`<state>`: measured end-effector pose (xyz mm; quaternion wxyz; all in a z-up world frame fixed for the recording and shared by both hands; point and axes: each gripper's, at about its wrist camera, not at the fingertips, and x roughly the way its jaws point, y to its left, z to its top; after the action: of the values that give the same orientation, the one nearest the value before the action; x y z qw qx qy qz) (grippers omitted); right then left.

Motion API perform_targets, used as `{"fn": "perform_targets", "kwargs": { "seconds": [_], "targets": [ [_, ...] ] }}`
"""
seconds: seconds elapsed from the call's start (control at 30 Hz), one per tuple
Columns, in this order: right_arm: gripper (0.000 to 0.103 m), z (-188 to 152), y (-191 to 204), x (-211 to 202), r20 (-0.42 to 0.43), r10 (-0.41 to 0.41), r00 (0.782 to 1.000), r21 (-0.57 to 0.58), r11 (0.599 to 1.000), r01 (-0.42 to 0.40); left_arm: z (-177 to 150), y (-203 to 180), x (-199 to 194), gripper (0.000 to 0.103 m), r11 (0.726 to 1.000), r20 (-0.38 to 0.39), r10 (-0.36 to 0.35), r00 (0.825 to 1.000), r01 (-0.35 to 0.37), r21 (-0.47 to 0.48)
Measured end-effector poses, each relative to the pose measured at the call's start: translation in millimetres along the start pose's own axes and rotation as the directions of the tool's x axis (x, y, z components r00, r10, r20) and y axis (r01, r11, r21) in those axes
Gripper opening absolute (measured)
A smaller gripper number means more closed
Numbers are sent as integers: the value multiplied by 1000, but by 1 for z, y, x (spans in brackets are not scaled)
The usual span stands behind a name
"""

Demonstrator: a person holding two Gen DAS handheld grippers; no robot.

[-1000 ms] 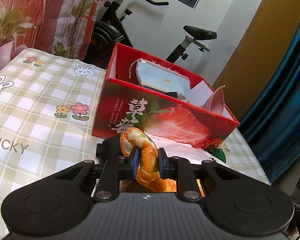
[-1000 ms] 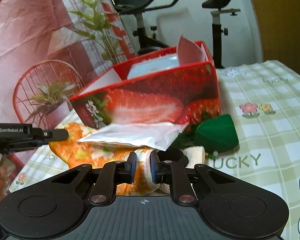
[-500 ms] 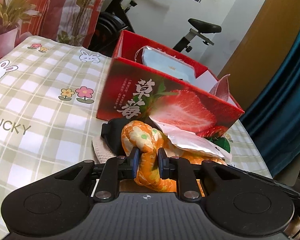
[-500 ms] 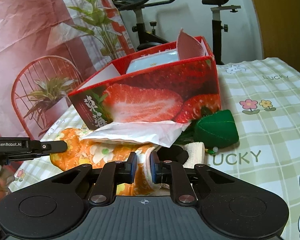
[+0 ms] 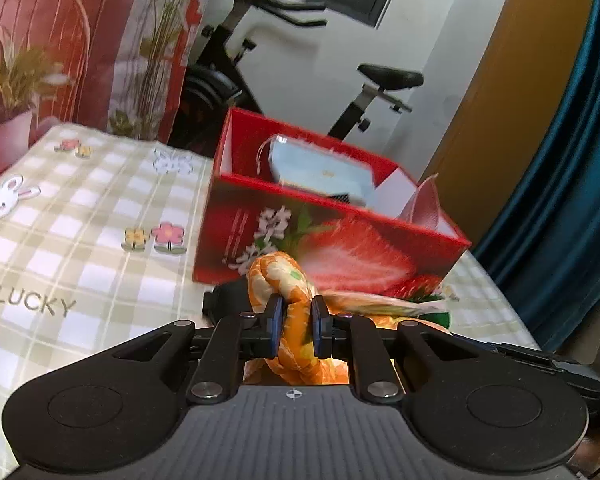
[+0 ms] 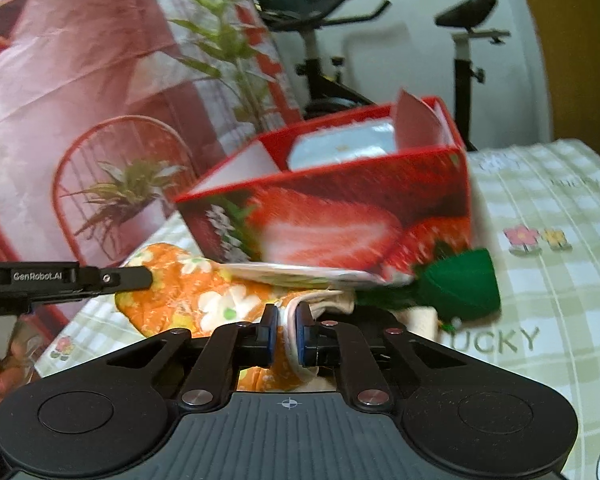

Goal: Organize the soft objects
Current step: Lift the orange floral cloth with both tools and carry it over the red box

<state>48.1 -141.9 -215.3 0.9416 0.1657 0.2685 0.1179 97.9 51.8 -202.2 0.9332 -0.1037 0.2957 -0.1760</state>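
The orange floral cloth (image 5: 284, 280) hangs bunched between the two grippers just in front of the red strawberry box (image 5: 328, 232), low over the table: the left gripper (image 5: 293, 318) is clenched on a twisted roll of it, and the right gripper (image 6: 286, 328) is clamped on its white-edged hem at the other end. A flat white packet (image 6: 300, 272) lies across the top of the cloth, and a green felt piece (image 6: 460, 284) with a cream cloth (image 6: 416, 316) under it sits just to the right, touching the box's near corner. The main risk, as I judge it, is that lifting the cloth carries the packet along and tips it off onto the table, or drags the green piece with it. The hem grip also looks thin, so the fabric could slip out if the two hands pull apart. The box already holds a pale blue pouch (image 5: 320, 172) and a pink item (image 5: 424, 204), so a sagging middle could catch on the near wall instead of clearing it. Everything rests on a green-and-white checked tablecloth (image 5: 60, 248) printed with rabbits, flowers and the word LUCKY. Beyond the far edge stand an exercise bike (image 5: 372, 84), a red backdrop printed with plants (image 6: 100, 100), a white wall and, to the right, a teal curtain (image 5: 572, 160).
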Motion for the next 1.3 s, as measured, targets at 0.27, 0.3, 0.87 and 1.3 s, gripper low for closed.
{"fn": "perform_targets", "kwargs": {
  "seconds": [0.27, 0.3, 0.87, 1.3],
  "targets": [
    [8, 16, 18, -20, 74, 24, 997, -48, 999, -20, 11, 0, -29, 16, 1000, 91, -2, 996, 3, -8],
    [8, 18, 19, -22, 84, 26, 996, -53, 998, -21, 12, -1, -31, 15, 1000, 102, -3, 995, 4, -8],
    [8, 95, 12, -17, 206, 19, 978, -127, 992, 8, 88, -16, -2, 14, 999, 187, -31, 982, 22, 48],
    [7, 173, -33, 77, 178, -100, 979, -134, 983, 125, 155, -23, 86, 14, 994, 157, 12, 988, -30, 108]
  ]
}}
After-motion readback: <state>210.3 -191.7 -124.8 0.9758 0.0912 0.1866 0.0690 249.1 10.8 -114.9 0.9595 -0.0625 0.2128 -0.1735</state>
